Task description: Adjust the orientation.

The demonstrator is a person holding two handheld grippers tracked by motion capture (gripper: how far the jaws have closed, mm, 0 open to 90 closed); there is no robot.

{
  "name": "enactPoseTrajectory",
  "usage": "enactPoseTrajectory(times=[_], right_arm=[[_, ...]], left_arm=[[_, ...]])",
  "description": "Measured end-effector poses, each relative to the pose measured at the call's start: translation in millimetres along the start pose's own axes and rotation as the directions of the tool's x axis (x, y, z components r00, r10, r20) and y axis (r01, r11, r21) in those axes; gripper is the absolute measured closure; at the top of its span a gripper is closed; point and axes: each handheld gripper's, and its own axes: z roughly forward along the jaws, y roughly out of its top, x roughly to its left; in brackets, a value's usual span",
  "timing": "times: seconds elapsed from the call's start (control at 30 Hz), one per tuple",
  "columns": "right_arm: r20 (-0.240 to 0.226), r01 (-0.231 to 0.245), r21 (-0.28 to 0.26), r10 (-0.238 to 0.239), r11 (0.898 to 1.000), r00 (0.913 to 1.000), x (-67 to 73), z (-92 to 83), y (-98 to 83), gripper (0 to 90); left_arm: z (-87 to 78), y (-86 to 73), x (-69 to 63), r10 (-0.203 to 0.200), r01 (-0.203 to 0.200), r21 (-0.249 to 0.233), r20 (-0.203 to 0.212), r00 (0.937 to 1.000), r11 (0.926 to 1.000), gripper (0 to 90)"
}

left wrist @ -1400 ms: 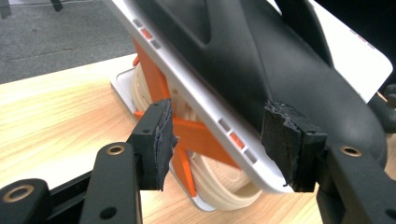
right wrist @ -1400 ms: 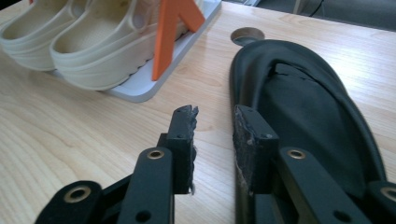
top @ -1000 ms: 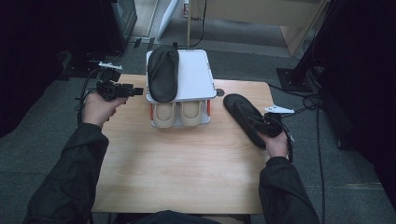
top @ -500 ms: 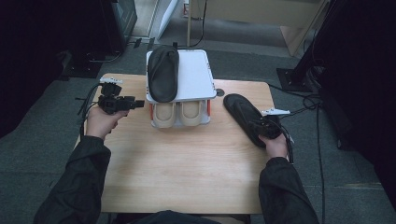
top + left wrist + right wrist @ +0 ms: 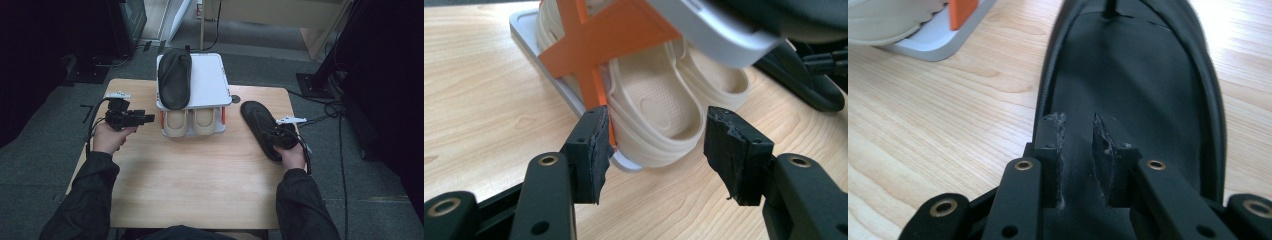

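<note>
A white two-tier rack [image 5: 210, 82] with orange supports [image 5: 599, 45] stands at the table's far middle. One black slipper [image 5: 175, 77] lies on its top shelf, and a pair of beige slippers [image 5: 192, 122] sits on the lower tier. A second black slipper [image 5: 257, 122] lies on the table at the right. My right gripper [image 5: 276, 135] is shut on its near end, the pads [image 5: 1103, 145] pinching the material. My left gripper [image 5: 150, 118] is open, level, left of the rack, aimed at the beige slippers [image 5: 659, 85] with nothing between its pads [image 5: 594, 145].
The wooden table [image 5: 200, 190] has bare surface in front of the rack. Cables [image 5: 325, 115] trail off the right edge. Dark equipment and a stand base [image 5: 312, 82] sit on the floor beyond the table.
My left gripper has come down and nearer to the person, still pointing at the rack's left side. The right gripper and its slipper have stayed put.
</note>
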Motion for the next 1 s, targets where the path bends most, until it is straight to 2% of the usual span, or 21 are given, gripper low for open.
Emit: enactPoseTrajectory(times=[0.1,0.27,0.57,0.7,0.9,1.0], right_arm=[[-0.014,0.022,0.005,-0.022,1.0,0.9997,7.1,3.1,2.1,73.5],[-0.049,0.046,0.014,-0.045,0.999,0.9978,20.4,9.5,6.7,72.5],[-0.09,0.051,0.01,-0.049,0.999,0.9947,34.1,18.9,12.1,69.0],[-0.082,0.052,0.013,-0.051,0.999,0.9953,31.1,17.2,13.8,66.4],[-0.029,0.031,-0.052,-0.032,0.998,0.999,11.1,-2.5,18.5,64.1],[-0.017,-0.002,-0.09,0.001,0.996,0.9999,-0.5,-10.8,19.9,62.4]], left_arm=[[0.8,-2.8,-0.6,0.004,-0.004,-0.011,0.0,1.0,0.9999,44.4],[4.1,-5.8,-0.7,0.015,-0.015,0.003,0.003,0.9999,0.9999,44.8],[8.0,-10.6,2.8,0.011,-0.011,0.002,0.011,0.9999,0.9999,45.0],[8.7,-11.2,1.5,0.025,-0.025,0.0,0.014,0.9996,0.9997,45.0],[10.0,-14.3,-1.5,0.038,-0.038,-0.012,0.024,0.999,0.9992,45.2],[9.6,-15.7,-2.1,0.037,-0.037,-0.01,0.03,0.9989,0.9993,45.2]])
